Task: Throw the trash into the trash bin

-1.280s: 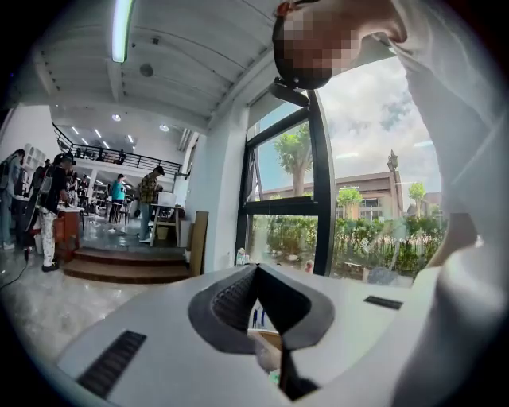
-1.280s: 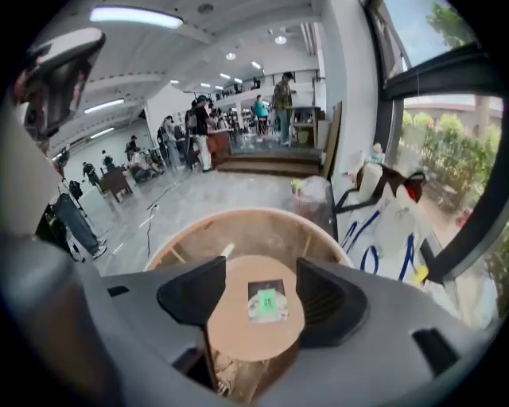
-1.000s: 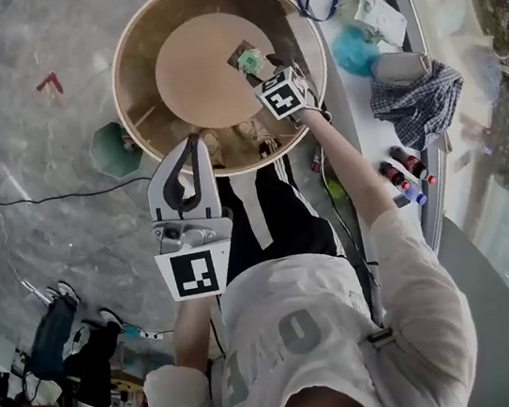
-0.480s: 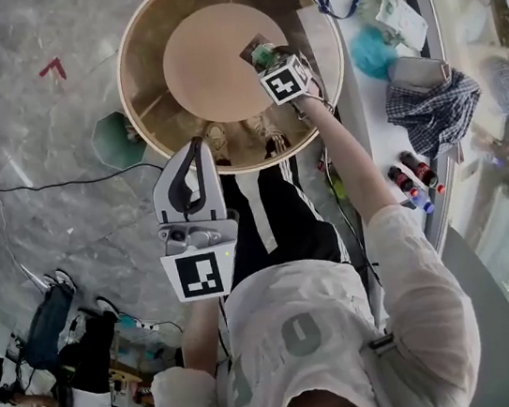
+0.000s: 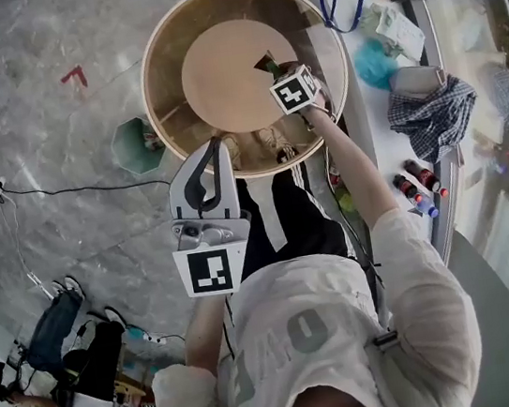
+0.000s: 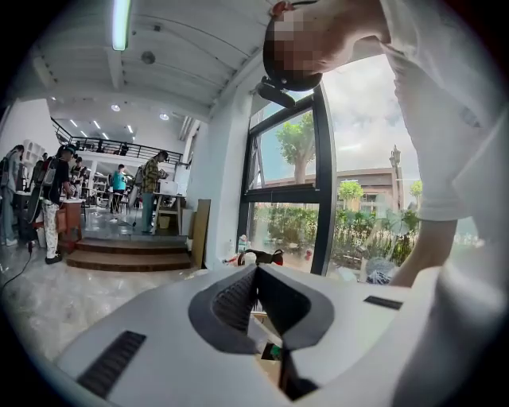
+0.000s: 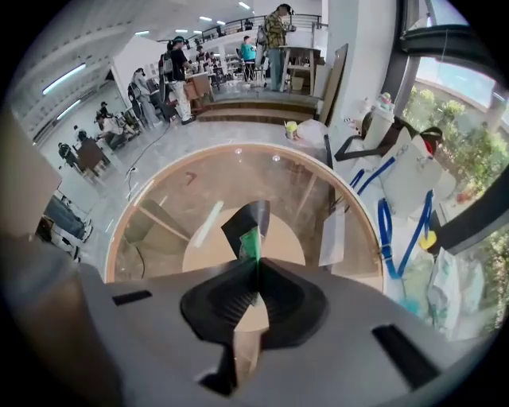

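R gripper [image 7: 256,264] just clamped on green wrapper [image 7: 248,229], clear only in its own view; L gripper [image 6: 256,272] clenched, empty.

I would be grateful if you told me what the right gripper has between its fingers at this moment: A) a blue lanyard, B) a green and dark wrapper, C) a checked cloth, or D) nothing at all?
B: the right gripper view shows the right gripper with its fingers, which have just been closing, pinched on the green and dark wrapper.
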A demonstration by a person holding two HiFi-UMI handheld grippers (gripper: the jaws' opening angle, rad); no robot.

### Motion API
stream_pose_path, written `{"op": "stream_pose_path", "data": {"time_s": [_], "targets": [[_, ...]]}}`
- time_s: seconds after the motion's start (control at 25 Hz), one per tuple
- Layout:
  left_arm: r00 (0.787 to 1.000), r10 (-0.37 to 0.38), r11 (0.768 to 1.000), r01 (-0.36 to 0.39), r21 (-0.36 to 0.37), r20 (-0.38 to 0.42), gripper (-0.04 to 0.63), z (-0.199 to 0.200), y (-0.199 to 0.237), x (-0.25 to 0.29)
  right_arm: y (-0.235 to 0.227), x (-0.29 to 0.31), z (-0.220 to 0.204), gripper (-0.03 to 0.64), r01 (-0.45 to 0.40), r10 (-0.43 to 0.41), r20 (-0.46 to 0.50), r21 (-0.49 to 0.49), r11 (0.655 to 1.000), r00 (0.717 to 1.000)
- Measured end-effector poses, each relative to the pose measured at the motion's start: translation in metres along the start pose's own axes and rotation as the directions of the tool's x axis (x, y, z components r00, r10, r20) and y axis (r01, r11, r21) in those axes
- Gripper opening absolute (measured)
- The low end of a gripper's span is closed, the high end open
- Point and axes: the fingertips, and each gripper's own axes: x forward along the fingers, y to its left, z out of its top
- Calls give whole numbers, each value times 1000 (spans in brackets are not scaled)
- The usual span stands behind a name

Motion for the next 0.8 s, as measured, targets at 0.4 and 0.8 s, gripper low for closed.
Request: {"op": "stream_pose_path", "data": {"time_s": [0.4,0.8], "targets": [[975,55,997,-64,32,217,11,115,5,-33,15,-217,140,18,-11,-1,425,27,1000,905],[909,68,987,-123,108,412,11,205,-9,-54,60,-441,197,18,-215,174,723,-37,976,668]]}}
